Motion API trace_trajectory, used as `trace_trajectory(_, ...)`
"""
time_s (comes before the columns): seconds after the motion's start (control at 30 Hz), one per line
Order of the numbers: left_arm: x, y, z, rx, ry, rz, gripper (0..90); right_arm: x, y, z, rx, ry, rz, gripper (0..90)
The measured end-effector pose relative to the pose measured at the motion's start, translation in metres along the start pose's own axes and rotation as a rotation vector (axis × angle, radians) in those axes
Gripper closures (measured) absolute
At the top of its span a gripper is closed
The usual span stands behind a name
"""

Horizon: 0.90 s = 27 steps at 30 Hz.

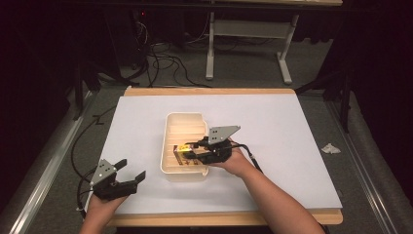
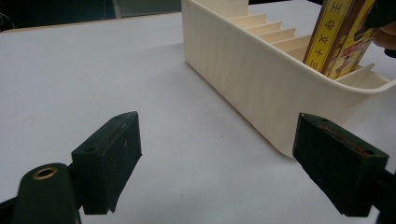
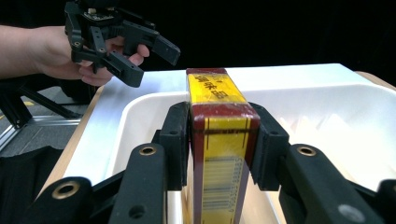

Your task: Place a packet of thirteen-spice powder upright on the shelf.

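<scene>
The place looked like a lab or recording studio set up for filmed handling work, not a home or shop. A wooden table (image 1: 311, 215) carried a large white sheet (image 1: 272, 126) as a plain work surface, lit brightly while everything around it lay in darkness. Black curtains or dark walls closed in the sides. On the grey carpeted floor (image 1: 253, 63) behind the table, loose black cables (image 1: 165, 61) trailed towards equipment in the shadows, and the white metal legs of another table (image 1: 210, 48) stood there. Metal rails (image 1: 44, 165) ran along the floor at the left. A crumpled scrap of paper (image 1: 330, 148) lay on the floor at the right.
</scene>
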<state>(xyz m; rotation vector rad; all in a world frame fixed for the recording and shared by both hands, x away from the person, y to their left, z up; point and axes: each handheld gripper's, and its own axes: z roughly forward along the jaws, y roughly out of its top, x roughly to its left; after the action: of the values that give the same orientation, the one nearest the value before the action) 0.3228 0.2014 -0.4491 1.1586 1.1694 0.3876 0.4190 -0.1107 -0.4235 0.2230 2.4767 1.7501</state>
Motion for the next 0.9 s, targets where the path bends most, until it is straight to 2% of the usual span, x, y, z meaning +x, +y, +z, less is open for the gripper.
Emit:
trace_trajectory(0.23, 0.000, 0.000, 0.000, -0.001, -0.001, -0.002, 16.1, 0.001, -0.002, -0.002, 0.014, -0.015, -0.005, 60.3)
trace_trajectory(0.9, -0.001, -0.001, 0.001, 0.006, -0.002, 0.003, 16.1, 0.005, -0.001, -0.011, 0.016, -0.038, -0.002, 41.6)
